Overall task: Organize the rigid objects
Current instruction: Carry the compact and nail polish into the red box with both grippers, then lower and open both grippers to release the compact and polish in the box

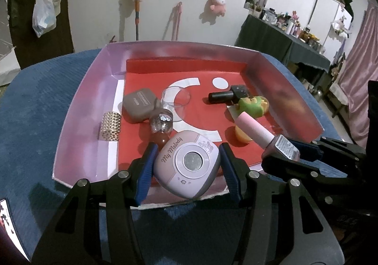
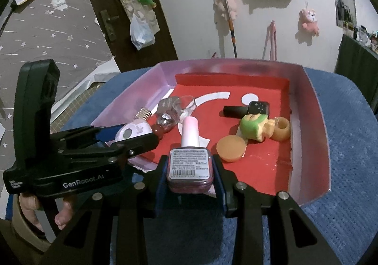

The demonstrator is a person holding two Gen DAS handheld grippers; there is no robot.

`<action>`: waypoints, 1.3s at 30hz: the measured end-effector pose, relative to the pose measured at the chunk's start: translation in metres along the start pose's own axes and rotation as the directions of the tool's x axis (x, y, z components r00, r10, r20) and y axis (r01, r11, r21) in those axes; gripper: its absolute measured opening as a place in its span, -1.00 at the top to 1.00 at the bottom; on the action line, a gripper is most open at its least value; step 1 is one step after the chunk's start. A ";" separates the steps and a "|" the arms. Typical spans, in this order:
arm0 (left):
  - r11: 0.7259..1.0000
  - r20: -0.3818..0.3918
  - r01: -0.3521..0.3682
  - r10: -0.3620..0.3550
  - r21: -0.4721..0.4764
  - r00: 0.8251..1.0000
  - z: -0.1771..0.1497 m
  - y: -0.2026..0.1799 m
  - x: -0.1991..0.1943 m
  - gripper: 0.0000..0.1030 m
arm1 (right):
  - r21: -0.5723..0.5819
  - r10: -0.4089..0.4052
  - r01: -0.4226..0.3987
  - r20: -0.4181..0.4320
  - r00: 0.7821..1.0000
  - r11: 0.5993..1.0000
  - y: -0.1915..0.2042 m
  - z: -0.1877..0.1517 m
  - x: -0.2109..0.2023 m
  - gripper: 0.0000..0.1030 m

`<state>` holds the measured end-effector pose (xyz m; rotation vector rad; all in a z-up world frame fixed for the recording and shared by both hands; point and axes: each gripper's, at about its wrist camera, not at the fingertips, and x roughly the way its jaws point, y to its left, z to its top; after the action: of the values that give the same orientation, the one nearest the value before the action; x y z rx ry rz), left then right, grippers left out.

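While the tray point(image 1: 82, 109) sits on a blue cloth point(image 1: 30, 104), it holds a crowd of small things. On its left side lie a perforated metal roller point(image 1: 109, 126), a brown case point(image 1: 139, 105), a clear cup point(image 1: 176, 99) on its side and a glitter bottle point(image 1: 161, 127) with a red cap. On the far right lie a black bottle point(image 1: 226, 96), a green and yellow toy point(image 1: 254, 105) and an orange disc point(image 2: 231, 148), with an orange ring point(image 2: 281, 131) beside the toy.

The left gripper point(image 1: 186, 167) has its jaws around a pink toy camera point(image 1: 189, 166) at the tray's near edge, the blue pads against its two sides; the camera is tilted, its lens facing up and toward the viewer.

The right gripper point(image 2: 190, 170) has its jaws closed on the base of a pink polish bottle point(image 2: 190, 158), just right of the camera over the near edge. Its long axis runs near to far, the pale pink cap pointing far into the tray, the label facing up.
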<state>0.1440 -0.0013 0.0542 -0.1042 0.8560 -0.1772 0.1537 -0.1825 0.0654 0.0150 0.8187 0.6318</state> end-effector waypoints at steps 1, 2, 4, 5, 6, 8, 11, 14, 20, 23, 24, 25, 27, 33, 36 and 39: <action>1.000 -0.008 -0.001 0.001 -0.001 1.000 0.001 0.001 0.003 0.01 | 0.004 0.001 -0.001 -0.009 1.000 1.000 -0.001 0.000 0.003 0.26; 1.000 -0.013 -0.001 0.001 -0.001 1.000 0.001 0.001 0.005 0.01 | 0.007 0.003 -0.002 -0.019 1.000 1.000 -0.003 0.001 0.006 0.26; 1.000 -0.023 0.000 0.000 -0.002 1.000 0.001 0.003 0.010 0.01 | 0.015 0.007 -0.006 -0.037 0.999 1.000 -0.005 0.002 0.012 0.26; 1.000 -0.033 0.001 -0.002 -0.003 0.999 0.001 0.003 0.013 0.01 | 0.017 0.008 -0.007 -0.046 0.999 1.000 -0.007 0.003 0.014 0.26; 1.000 -0.041 0.002 -0.002 -0.003 0.999 0.002 0.004 0.015 0.01 | 0.020 0.007 -0.006 -0.055 0.998 1.000 -0.008 0.003 0.017 0.26; 1.000 -0.058 0.002 -0.002 -0.005 0.998 0.002 0.005 0.021 0.01 | 0.025 0.009 -0.007 -0.071 0.997 1.000 -0.010 0.004 0.022 0.26; 1.000 -0.072 -0.004 0.004 -0.007 0.997 0.003 0.006 0.028 0.01 | 0.035 0.010 -0.007 -0.093 0.996 0.999 -0.013 0.006 0.030 0.26; 1.000 -0.082 -0.008 0.007 -0.011 0.997 0.005 0.009 0.033 0.01 | 0.057 0.019 -0.012 -0.118 0.993 0.998 -0.017 0.006 0.038 0.26; 1.000 -0.097 -0.011 0.009 -0.026 0.995 0.006 0.014 0.041 0.03 | 0.074 0.002 0.010 -0.156 0.988 0.997 -0.025 0.004 0.050 0.26; 0.999 -0.093 -0.016 0.012 -0.037 0.996 0.007 0.016 0.043 0.14 | 0.065 -0.027 0.037 -0.147 0.989 0.997 -0.028 0.003 0.050 0.26; 0.999 -0.093 -0.020 0.016 -0.038 0.996 0.008 0.017 0.044 0.17 | 0.061 -0.033 0.043 -0.146 0.989 0.997 -0.029 0.004 0.050 0.26; 0.999 -0.094 -0.025 0.021 -0.043 0.995 0.009 0.018 0.046 0.25 | 0.054 -0.045 0.053 -0.144 0.989 0.997 -0.029 0.003 0.051 0.26; 0.998 -0.096 -0.025 0.020 -0.049 0.995 0.010 0.021 0.047 0.30 | 0.040 -0.061 0.067 -0.140 0.988 0.997 -0.027 0.004 0.052 0.26; 0.998 -0.092 -0.038 0.034 -0.041 0.995 0.008 0.021 0.051 0.36 | 0.011 -0.087 0.089 -0.139 0.986 0.996 -0.023 0.003 0.056 0.26; 0.999 -0.091 -0.043 0.040 -0.033 0.995 0.008 0.020 0.051 0.36 | 0.014 -0.086 0.089 -0.139 0.987 0.996 -0.024 0.004 0.056 0.26; 0.998 -0.091 -0.038 0.034 -0.041 0.995 0.009 0.020 0.051 0.36 | 0.013 -0.085 0.088 -0.139 0.987 0.996 -0.024 0.004 0.056 0.26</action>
<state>0.1854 0.0085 0.0188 -0.1208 0.9513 -0.1304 0.1972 -0.1718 0.0244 -0.0471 0.9547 0.5468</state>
